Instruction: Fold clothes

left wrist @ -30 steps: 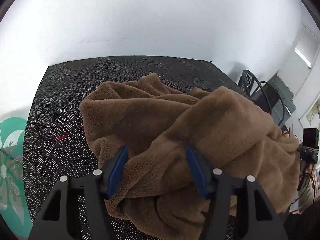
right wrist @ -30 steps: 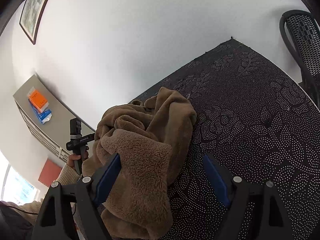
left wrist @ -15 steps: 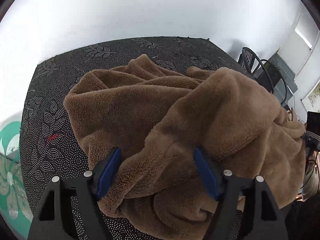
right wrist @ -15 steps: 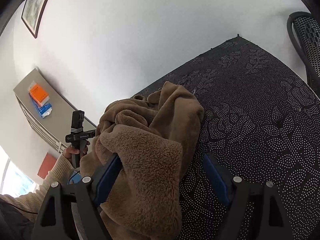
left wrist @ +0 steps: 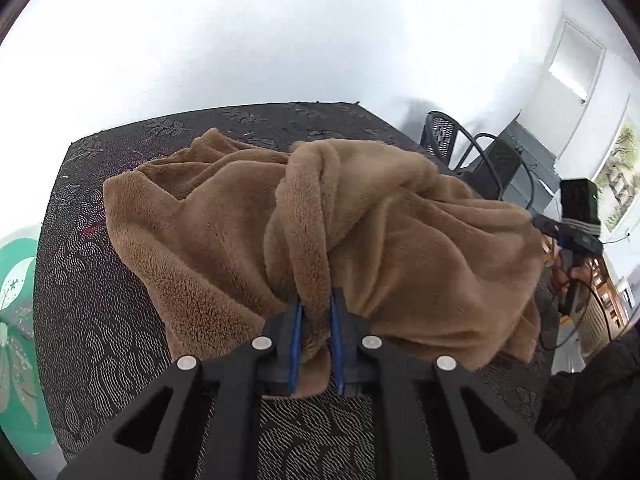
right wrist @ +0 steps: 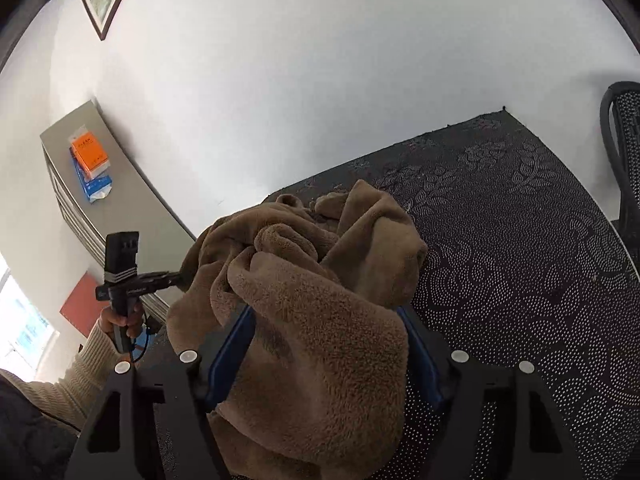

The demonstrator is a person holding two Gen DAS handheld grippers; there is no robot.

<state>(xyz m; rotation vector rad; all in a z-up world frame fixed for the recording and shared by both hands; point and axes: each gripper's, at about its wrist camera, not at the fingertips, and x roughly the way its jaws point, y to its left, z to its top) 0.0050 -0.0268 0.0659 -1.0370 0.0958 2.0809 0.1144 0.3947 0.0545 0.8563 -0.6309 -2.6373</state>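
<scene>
A brown fleece garment [left wrist: 400, 220] lies crumpled in a heap on the table's dark patterned cloth [left wrist: 100, 320]. My left gripper [left wrist: 316, 320] is shut on a thick fold at the heap's near edge, its blue pads pressed into the pile. In the right wrist view the same garment [right wrist: 320, 280] bulges up between the fingers of my right gripper [right wrist: 326, 344], which stands open around the bunch. A hand holds the left gripper's handle [right wrist: 120, 276] at the heap's far side. The right gripper's body [left wrist: 576, 216] shows at the right of the left wrist view.
A black mesh chair [left wrist: 444, 136] stands beyond the table's far right corner, also in the right wrist view [right wrist: 624, 140]. A grey cabinet [right wrist: 132, 184] by the wall carries an orange box [right wrist: 88, 152]. A teal mat [left wrist: 16, 300] lies left of the table. Bare tablecloth [right wrist: 520, 260] spreads right of the heap.
My left gripper's fingers have gone from wide apart to shut on a fold of the garment. The right gripper has pushed further into the heap, its fingers slightly closer together.
</scene>
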